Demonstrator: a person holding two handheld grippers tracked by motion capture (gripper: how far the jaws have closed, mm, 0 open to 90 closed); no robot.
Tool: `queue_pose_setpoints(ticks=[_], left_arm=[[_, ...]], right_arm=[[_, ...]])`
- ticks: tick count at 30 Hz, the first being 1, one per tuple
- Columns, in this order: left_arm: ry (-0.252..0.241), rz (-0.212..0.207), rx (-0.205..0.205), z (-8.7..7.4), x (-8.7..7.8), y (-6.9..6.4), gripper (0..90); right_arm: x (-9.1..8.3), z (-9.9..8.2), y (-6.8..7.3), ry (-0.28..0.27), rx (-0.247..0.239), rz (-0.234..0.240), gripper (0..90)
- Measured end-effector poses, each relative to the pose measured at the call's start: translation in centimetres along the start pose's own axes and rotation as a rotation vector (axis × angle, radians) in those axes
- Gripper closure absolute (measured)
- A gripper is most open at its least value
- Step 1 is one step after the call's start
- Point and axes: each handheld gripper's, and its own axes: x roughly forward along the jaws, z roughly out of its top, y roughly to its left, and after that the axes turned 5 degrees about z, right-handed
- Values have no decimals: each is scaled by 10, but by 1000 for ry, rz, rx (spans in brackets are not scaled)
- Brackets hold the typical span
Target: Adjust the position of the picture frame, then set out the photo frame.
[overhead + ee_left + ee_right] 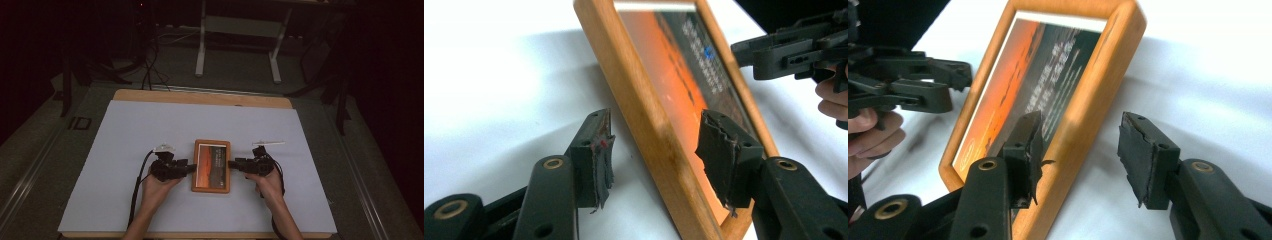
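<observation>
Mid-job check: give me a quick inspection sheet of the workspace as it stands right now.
Surface: white sheet covering a wooden tabletop.
Job's things: orange-brown wooden picture frame with a sunset print, lying flat at centre.
Clutter: nothing seen.
Grippers: left gripper open, jaws straddling the frame's left rail; right gripper open, jaws straddling the right rail.
Cables: a black cable trails from the left gripper along the forearm.
Surroundings: dim room, a white metal stand on the floor beyond the table, dark floor cables.
</observation>
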Motion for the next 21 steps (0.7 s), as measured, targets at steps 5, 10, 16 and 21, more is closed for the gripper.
queue_pose_setpoints(ticks=[5, 10, 16, 21], left_arm=[[-60, 31, 16, 2, -12, -3, 482], [-109, 62, 57, 2, -20, -8, 483], [-147, 70, 89, 2, -26, -16, 532], [-164, 75, 88, 3, -30, -17, 512]], right_arm=[[-5, 3, 3, -34, -36, -13, 522], [-4, 4, 13, -35, -115, -55, 525], [2, 6, 29, 0, -241, -101, 545], [6, 8, 38, 9, -299, -125, 543]])
